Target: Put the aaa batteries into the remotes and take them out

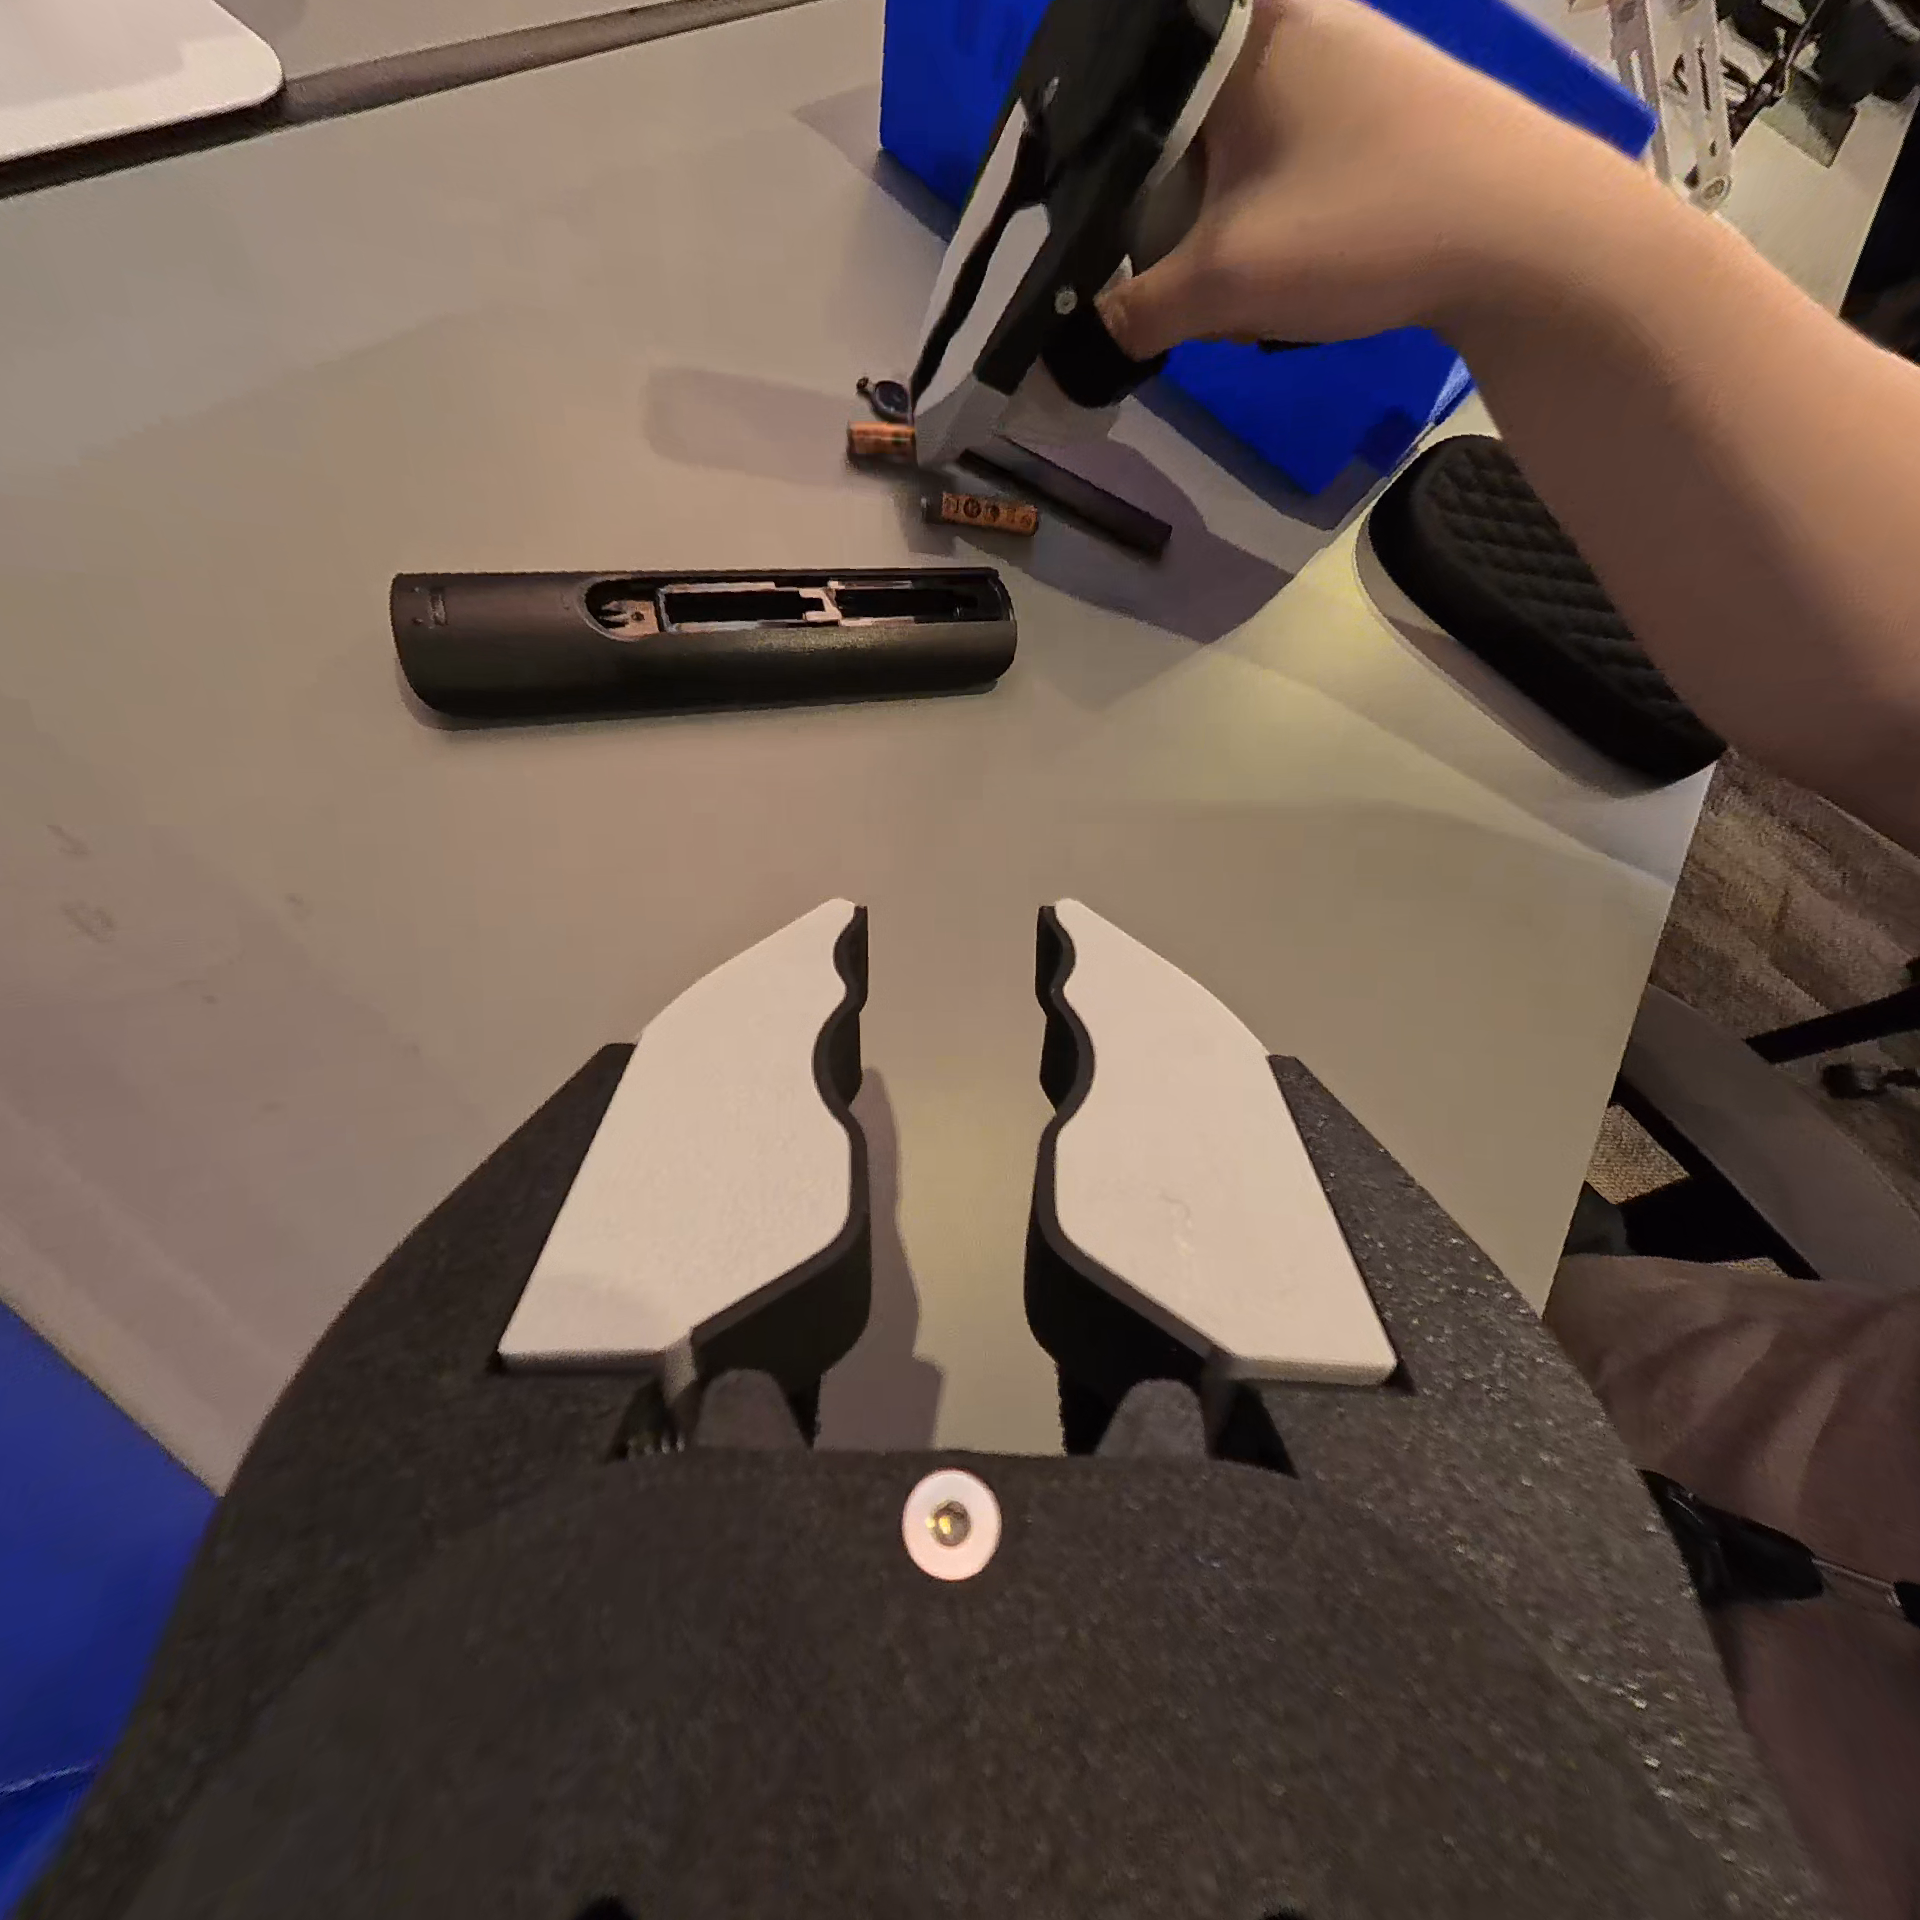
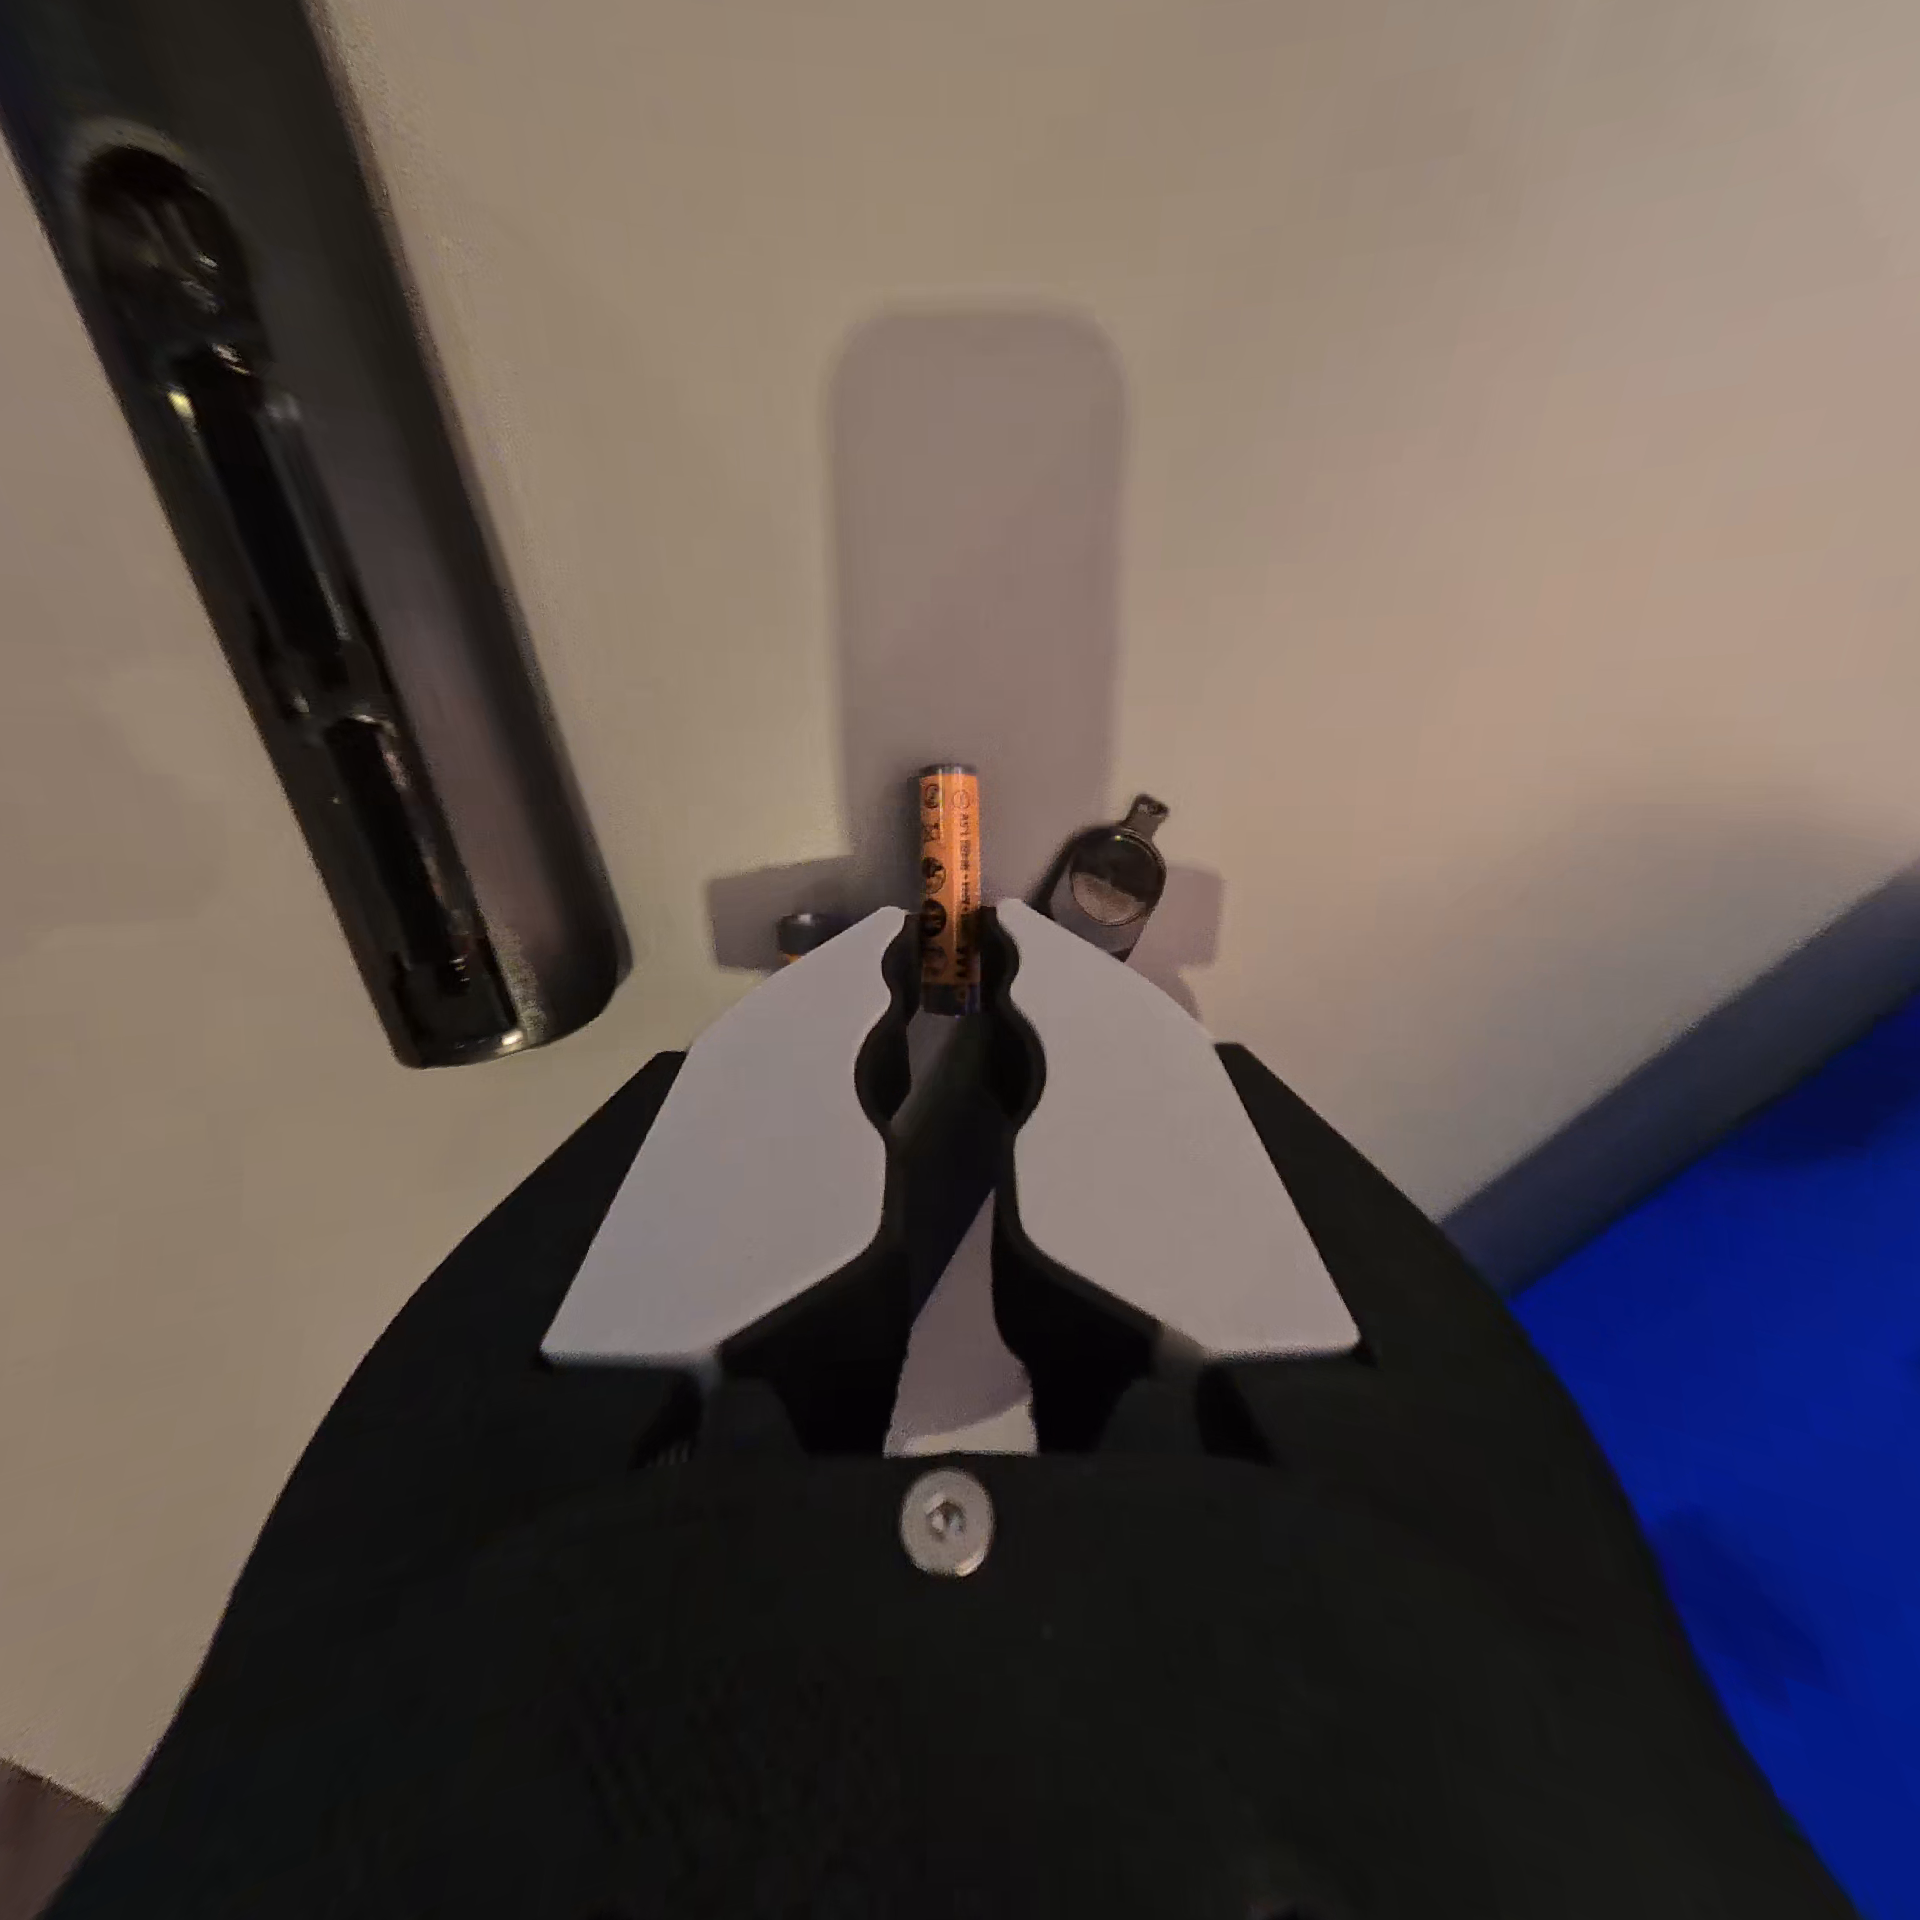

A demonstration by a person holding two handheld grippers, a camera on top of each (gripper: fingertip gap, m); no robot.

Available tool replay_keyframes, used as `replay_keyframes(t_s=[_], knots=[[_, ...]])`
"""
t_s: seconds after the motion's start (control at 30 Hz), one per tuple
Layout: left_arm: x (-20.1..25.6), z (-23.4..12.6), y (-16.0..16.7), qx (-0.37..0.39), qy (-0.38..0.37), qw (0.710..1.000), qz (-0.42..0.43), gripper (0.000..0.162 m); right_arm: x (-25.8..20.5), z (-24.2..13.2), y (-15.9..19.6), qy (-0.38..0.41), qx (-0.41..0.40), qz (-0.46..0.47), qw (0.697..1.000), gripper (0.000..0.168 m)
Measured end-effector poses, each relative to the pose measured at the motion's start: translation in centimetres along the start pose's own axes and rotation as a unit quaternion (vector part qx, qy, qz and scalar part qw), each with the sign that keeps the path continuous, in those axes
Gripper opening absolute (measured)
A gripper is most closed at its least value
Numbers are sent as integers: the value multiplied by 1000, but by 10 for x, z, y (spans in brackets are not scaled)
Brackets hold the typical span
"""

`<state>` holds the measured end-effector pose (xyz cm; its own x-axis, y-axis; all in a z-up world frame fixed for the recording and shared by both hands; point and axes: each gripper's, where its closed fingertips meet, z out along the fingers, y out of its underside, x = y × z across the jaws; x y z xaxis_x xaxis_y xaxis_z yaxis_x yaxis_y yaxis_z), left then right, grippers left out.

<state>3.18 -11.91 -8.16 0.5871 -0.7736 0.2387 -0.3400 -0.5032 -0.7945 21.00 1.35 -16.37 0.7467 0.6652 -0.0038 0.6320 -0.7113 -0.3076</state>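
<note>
Grey table (image 1: 312, 416), blue bin (image 1: 1299, 395), black quilted armrest (image 1: 1527, 603), small round metal piece (image 2: 1114, 868)

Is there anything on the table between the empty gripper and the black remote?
No. In the left wrist view, only bare grey table lies between the open left gripper and the remote. The batteries lie beyond the remote.

In the right wrist view the remote (image 2: 301, 582) is blurred and cut off at the top-left edge. A second battery (image 2: 800, 928) is mostly hidden behind the right hand-held gripper's (image 2: 948, 914) fingertip.
</note>
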Motion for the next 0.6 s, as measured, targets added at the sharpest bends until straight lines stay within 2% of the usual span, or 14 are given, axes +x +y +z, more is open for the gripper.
replay_keyframes(t_s=[0.17, 0.27, 0.47, 0.53, 0.6], knots=[[0, -5, 1, 7, 1, 1000, 0, 30, 2, 3, -1, 4, 6, -7, 1000, 13], [-1, -8, 0, 10, -1, 1000, 1, 30, 2, 1, -5, 7, 18, -15, 1000, 22], [-4, -10, 0, 16, -2, 1000, -4, 30, 0, -28, -21, 36, 75, -39, 996, 23], [-5, -11, 1, 17, -1, 1000, -6, 30, -10, -39, -23, 31, 91, -49, 994, 24], [-6, -11, 2, 19, -3, 1000, -7, 30, -39, -45, -25, -14, 119, -59, 991, 32]])
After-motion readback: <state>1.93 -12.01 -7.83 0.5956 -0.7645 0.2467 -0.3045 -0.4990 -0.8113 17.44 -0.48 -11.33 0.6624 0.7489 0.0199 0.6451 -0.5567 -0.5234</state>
